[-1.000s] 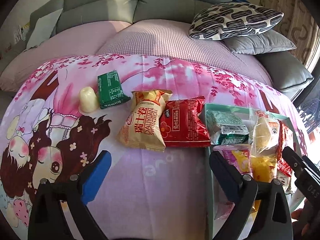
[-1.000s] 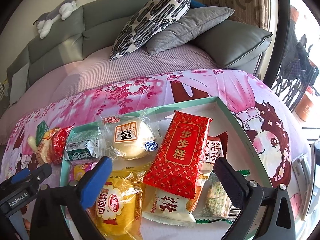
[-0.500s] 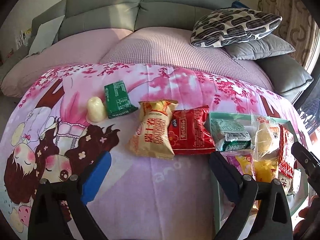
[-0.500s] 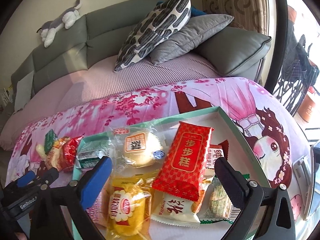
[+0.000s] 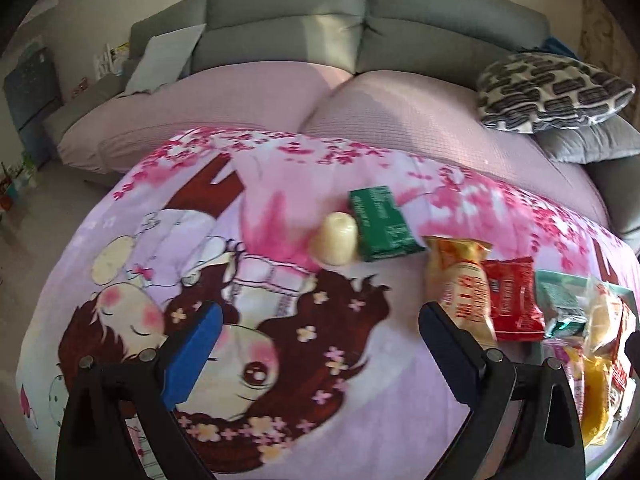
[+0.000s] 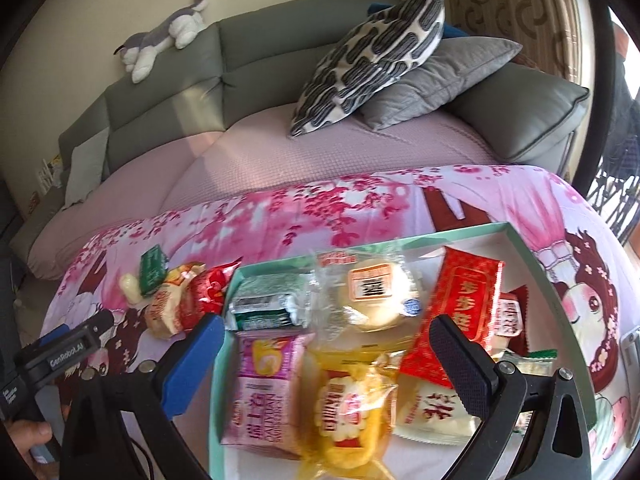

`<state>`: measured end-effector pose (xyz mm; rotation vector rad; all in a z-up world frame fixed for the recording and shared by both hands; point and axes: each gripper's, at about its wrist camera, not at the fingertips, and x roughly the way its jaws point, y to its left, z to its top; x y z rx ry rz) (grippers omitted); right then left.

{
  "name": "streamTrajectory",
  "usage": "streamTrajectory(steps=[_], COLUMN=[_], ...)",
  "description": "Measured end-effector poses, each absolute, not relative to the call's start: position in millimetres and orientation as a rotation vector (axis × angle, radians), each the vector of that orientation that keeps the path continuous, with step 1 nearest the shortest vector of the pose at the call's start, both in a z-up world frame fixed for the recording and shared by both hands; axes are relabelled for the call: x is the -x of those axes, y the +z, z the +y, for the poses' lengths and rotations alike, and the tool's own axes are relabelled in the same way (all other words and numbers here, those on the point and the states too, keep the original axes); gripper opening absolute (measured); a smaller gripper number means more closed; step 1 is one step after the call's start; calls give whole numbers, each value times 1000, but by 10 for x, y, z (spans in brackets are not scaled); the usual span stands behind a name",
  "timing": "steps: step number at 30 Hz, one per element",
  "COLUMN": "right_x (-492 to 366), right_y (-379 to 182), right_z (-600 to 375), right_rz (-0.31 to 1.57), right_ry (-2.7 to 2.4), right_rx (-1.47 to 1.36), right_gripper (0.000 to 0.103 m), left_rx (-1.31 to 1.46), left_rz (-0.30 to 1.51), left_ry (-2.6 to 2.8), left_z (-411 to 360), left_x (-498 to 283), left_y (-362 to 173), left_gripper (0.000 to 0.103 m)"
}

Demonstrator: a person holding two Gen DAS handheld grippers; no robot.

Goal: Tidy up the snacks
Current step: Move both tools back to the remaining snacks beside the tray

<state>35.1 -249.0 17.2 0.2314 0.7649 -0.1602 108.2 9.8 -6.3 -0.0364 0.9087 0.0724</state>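
Observation:
A mint-green tray [image 6: 532, 268] on the pink printed cloth holds several wrapped snacks, among them a red packet [image 6: 460, 316], a round bun [image 6: 372, 296] and a yellow cake [image 6: 348, 404]. Left of the tray lie a yellow roll packet [image 5: 464, 292], a red packet [image 5: 514, 304], a green packet [image 5: 380, 222] and a cream jelly cup [image 5: 336, 238]. My left gripper [image 5: 320, 344] hangs open above the cloth, in front of the jelly cup, holding nothing. My right gripper [image 6: 328, 356] is open over the tray's near side, empty.
A grey sofa [image 5: 288, 40] with a pink cover runs behind the cloth. A patterned cushion [image 6: 372, 64] and a grey one [image 6: 440, 76] lie at its right end, a plush toy [image 6: 164, 36] on its back. A hand [image 6: 24, 440] holds the left gripper's handle.
The left gripper has swung left, so the loose snacks and tray now sit to its right. The right gripper has drawn back and left a little over the tray. Both stay open.

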Motion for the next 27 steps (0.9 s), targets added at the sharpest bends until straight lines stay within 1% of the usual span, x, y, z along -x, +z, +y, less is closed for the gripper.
streamTrajectory(steps=[12, 27], right_x=[-485, -626], right_y=[149, 56], right_z=[-2016, -1789], right_rz=[778, 808], right_ry=[-44, -8], right_rx=[-186, -177], right_gripper=[103, 103], left_rx=[84, 148], left_rz=[901, 928], left_ry=[100, 73], left_z=[350, 481], left_x=[-1103, -1176], left_y=[-74, -170], left_gripper=[99, 99])
